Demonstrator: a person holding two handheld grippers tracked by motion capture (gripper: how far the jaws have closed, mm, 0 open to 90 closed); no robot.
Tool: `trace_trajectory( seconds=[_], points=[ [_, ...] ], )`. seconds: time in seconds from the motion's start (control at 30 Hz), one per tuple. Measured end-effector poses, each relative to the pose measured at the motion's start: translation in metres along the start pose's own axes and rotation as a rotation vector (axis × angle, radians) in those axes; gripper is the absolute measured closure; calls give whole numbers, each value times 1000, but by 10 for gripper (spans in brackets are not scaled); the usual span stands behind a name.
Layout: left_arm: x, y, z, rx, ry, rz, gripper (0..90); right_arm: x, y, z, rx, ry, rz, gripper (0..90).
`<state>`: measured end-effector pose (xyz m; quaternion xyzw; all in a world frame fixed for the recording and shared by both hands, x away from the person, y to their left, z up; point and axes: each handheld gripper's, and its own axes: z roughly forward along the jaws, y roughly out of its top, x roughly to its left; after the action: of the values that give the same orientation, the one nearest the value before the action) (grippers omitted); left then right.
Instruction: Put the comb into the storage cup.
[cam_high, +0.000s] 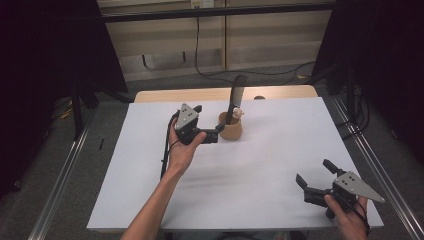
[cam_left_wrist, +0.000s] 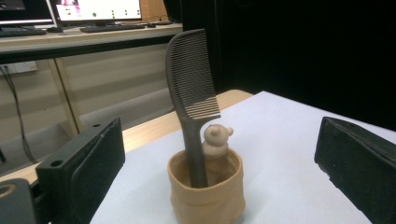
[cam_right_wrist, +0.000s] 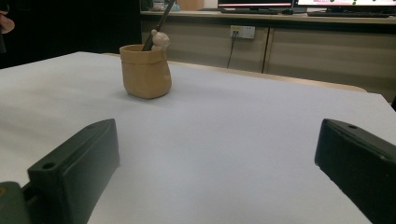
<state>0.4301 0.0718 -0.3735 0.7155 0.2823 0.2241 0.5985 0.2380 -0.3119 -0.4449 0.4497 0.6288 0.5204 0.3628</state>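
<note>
The left tongs (cam_high: 218, 131) are held wide open at the far middle of the desk (cam_high: 280, 165), with the tan pouch (cam_left_wrist: 207, 191) just ahead of them and between the lines of the two jaws. A dark comb (cam_left_wrist: 192, 93) stands upright in the pouch, leaning slightly, beside a small bear figure (cam_left_wrist: 215, 139). Nothing is gripped yet; the step in hand is judged to be the approach to the pouch or the comb. The next move calls for the jaws to be eased forward around the target and closed without the soft pouch being tipped. The right tongs (cam_high: 312, 180) are kept open and empty at the near right corner, well apart from the pouch.
</note>
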Motion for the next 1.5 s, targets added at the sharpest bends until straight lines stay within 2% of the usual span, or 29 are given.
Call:
trace_trajectory(
  seconds=[0.13, 0.33, 0.43, 0.67, 0.73, 0.77, 0.83, 1.0, 1.17, 1.27, 1.37, 1.43, 1.5],
  points=[
    [-2, -1, -8, -2, 19, -1, 19, 0, 0, -1, 0, 2, 0, 0],
    [-4, -2, -24, -37, 34, -21, 17, 1, 0, -1, 1, 2, -7, 0],
    [-2, -5, -31, -29, 19, -55, 17, 2, 0, -1, 0, 4, -8, 0],
    [0, -6, -49, -32, 60, -71, 22, 2, 1, -1, 0, 0, -8, 0],
    [-1, -6, -55, -19, 77, -67, 32, 2, 1, -1, 1, 0, -7, 0],
    [-1, -5, -56, -15, 79, -77, 33, 2, 1, -1, 1, -1, -7, 0],
    [-2, -5, -60, -5, 74, -79, 33, 2, 1, -1, 0, 1, -7, 0],
    [-2, -10, -70, -18, 96, -49, 33, 2, 1, -1, 1, -1, -8, 0],
    [4, -19, -82, -10, 106, -67, 33, 2, 0, -1, 1, 0, -7, 0],
    [6, -23, -90, -1, 127, -53, 39, 2, 0, -1, 2, -3, -8, 0],
    [9, -27, -98, 10, 138, -66, 39, 2, 0, -1, 5, -8, -9, 0],
    [11, -29, -103, 1, 147, -80, 39, 3, 0, 0, 4, -8, -9, 0],
    [13, -31, -108, 7, 151, -76, 39, 4, 0, 0, 5, -9, -11, 0]
  ],
)
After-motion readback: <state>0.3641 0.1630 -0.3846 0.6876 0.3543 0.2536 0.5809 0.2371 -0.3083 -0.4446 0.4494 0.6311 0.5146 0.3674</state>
